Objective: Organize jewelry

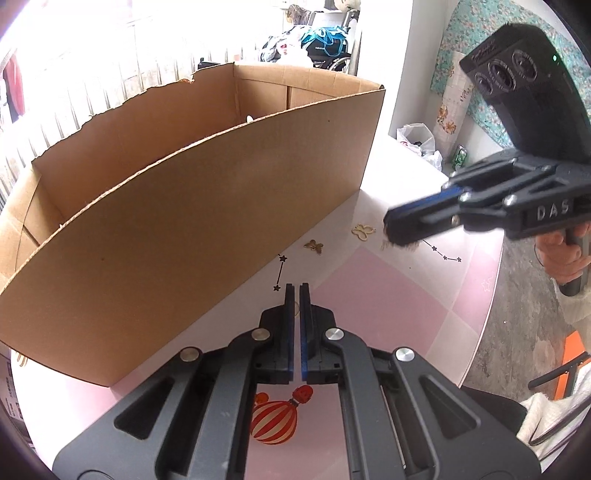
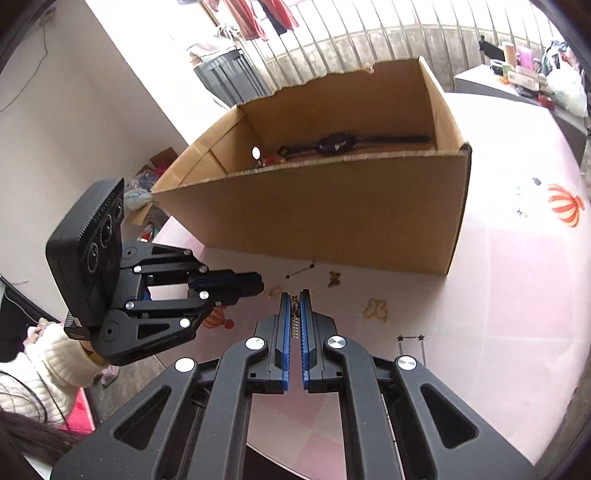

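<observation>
A: The gold chain (image 2: 295, 314) is pinched in the right gripper (image 2: 294, 295), above the pink table (image 2: 498, 295) beside the cardboard box (image 2: 332, 221). Next, I'd judge, it must clear the wall.

B: The left gripper (image 1: 294, 288) is clenched (on what, I can't tell). Two butterfly charms (image 1: 364, 231) wait outside.

Background clutter beyond the bench
Wheelchair (image 1: 328, 51) with bags, white plastic bag (image 1: 417, 138), green can (image 1: 460, 155), hanging red clothes (image 2: 255, 18), railing (image 2: 388, 44).
</observation>
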The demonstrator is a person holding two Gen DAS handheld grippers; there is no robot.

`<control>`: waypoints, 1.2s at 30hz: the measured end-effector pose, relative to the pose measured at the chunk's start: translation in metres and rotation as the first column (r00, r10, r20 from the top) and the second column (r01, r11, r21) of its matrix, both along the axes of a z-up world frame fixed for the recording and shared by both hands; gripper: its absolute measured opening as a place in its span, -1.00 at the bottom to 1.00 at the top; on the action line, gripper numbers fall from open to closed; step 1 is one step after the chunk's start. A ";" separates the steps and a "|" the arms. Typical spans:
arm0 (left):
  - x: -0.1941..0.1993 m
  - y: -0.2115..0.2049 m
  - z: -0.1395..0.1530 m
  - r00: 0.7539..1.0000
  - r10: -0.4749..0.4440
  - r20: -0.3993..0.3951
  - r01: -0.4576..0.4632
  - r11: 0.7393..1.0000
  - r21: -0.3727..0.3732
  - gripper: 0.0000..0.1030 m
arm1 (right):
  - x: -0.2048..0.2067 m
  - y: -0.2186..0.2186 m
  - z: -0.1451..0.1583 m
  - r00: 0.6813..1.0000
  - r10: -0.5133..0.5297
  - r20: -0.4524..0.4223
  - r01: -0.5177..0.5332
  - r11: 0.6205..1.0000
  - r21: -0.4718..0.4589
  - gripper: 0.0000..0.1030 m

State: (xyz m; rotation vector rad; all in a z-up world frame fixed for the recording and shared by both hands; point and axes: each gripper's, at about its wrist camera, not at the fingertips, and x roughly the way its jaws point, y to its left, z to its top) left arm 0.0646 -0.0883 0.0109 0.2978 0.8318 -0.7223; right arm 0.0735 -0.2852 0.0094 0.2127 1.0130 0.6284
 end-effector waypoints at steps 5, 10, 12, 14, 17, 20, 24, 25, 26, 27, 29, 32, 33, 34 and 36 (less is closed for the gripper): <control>0.000 0.003 -0.002 1.000 0.010 -0.019 -0.010 1.000 0.002 -0.96 | 0.004 0.009 -0.032 0.996 -0.022 -0.082 0.020 1.000 -0.016 -0.89; -0.001 -0.003 -0.007 1.000 -0.014 -0.009 0.015 1.000 0.022 -0.52 | -0.009 0.011 -0.017 1.000 -0.015 0.008 0.016 0.995 -0.102 -0.87; 0.002 -0.005 -0.012 1.000 -0.025 -0.010 0.025 0.999 0.029 -0.50 | -0.013 0.010 -0.012 1.000 -0.010 0.029 0.014 0.994 -0.110 -0.85; 0.006 -0.008 -0.018 1.000 -0.022 -0.013 0.022 0.999 0.041 -0.50 | -0.017 0.007 -0.008 0.999 -0.012 0.047 0.017 0.993 -0.117 -0.67; 0.009 -0.012 -0.023 1.000 -0.019 0.000 0.019 0.999 0.041 -0.57 | -0.023 0.001 -0.005 0.998 -0.026 0.065 0.033 0.993 -0.112 -0.52; 0.009 -0.015 -0.025 1.000 -0.017 0.016 0.016 0.998 0.068 -0.82 | -0.026 0.001 -0.006 0.998 -0.014 0.065 0.022 0.992 -0.126 -0.52; 0.012 -0.017 -0.027 1.000 -0.019 0.012 0.018 0.997 0.077 -0.82 | -0.021 0.015 -0.014 0.997 0.042 0.057 -0.029 0.980 -0.199 -0.52; 0.012 -0.016 -0.027 1.000 -0.018 0.005 0.018 0.998 0.067 -0.82 | -0.026 0.016 -0.015 0.997 0.053 0.058 -0.040 0.976 -0.214 -0.52; 0.012 -0.015 -0.027 1.000 -0.017 0.000 0.017 0.998 0.062 -0.82 | -0.028 0.017 -0.015 0.996 0.062 0.063 -0.045 0.971 -0.234 -0.52; 0.013 -0.014 -0.028 1.000 -0.014 -0.005 0.014 0.998 0.054 -0.82 | -0.029 0.021 -0.015 0.995 0.067 0.075 -0.045 0.964 -0.263 -0.52; 0.014 -0.012 -0.028 1.000 -0.009 -0.011 0.009 0.999 0.044 -0.82 | -0.031 0.031 -0.016 0.991 0.093 0.100 -0.056 0.945 -0.322 -0.52; 0.012 -0.012 -0.029 1.000 -0.008 -0.008 0.008 0.999 0.048 -0.82 | -0.031 0.047 -0.016 0.986 0.115 0.121 -0.058 0.917 -0.395 -0.89; 0.012 -0.013 -0.029 1.000 -0.009 -0.005 0.010 0.999 0.052 -0.82 | -0.035 0.047 -0.016 0.987 0.109 0.116 -0.052 0.912 -0.407 -0.90; 0.011 -0.013 -0.029 1.000 -0.011 -0.002 0.011 0.998 0.055 -0.82 | -0.035 0.047 -0.016 0.990 0.091 0.112 -0.037 0.910 -0.412 -0.91; 0.010 -0.012 -0.029 1.000 -0.013 0.000 0.013 0.998 0.056 -0.82 | -0.032 0.042 -0.014 0.992 0.057 0.110 -0.009 0.919 -0.394 -0.94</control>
